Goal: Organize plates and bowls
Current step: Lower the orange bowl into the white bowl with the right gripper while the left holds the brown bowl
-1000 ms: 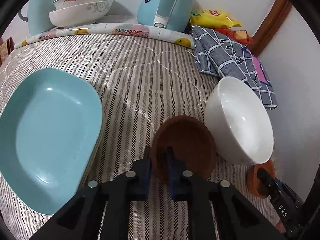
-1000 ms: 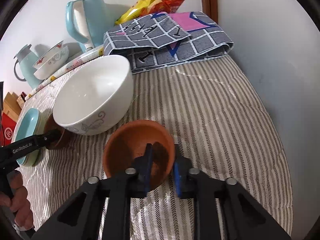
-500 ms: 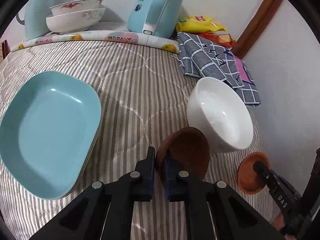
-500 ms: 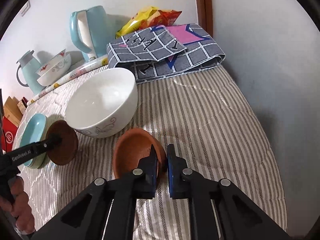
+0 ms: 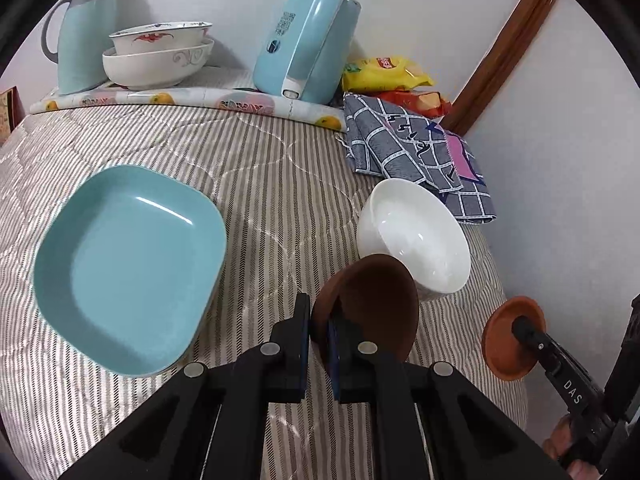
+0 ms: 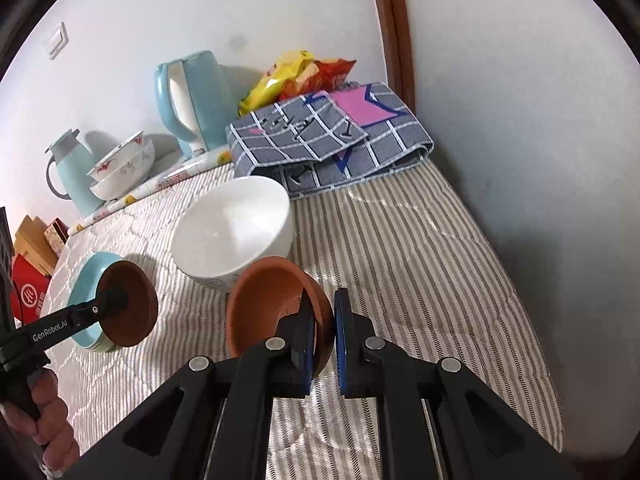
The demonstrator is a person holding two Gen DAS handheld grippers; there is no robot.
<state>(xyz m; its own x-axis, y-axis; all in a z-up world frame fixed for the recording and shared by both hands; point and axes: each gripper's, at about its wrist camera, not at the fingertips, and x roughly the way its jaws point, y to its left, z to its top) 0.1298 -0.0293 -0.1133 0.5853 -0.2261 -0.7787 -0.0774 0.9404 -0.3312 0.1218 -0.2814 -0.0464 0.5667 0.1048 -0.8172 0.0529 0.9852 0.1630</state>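
My left gripper (image 5: 318,322) is shut on the rim of a dark brown bowl (image 5: 374,306), held tilted above the striped cloth. My right gripper (image 6: 324,320) is shut on the rim of an orange-brown bowl (image 6: 268,304), also lifted off the cloth; the same bowl (image 5: 508,344) appears at the right of the left wrist view. A white bowl (image 5: 416,240) stands just beyond both, upright on the cloth. A stack of pale blue square plates (image 5: 128,264) lies to the left. Two patterned white bowls (image 5: 158,58) sit stacked at the back.
A pale blue kettle (image 5: 308,40), a blue jug (image 5: 86,32), snack bags (image 5: 384,74) and a folded checked cloth (image 5: 416,152) line the back and right. The wall (image 6: 520,140) runs close along the right side. Boxes (image 6: 32,264) stand off the left edge.
Both grippers have risen with their bowls, which now hang tilted clear of the cloth. The right gripper's jaws closed tighter on the orange-brown bowl's rim. The white bowl and plates look farther away.
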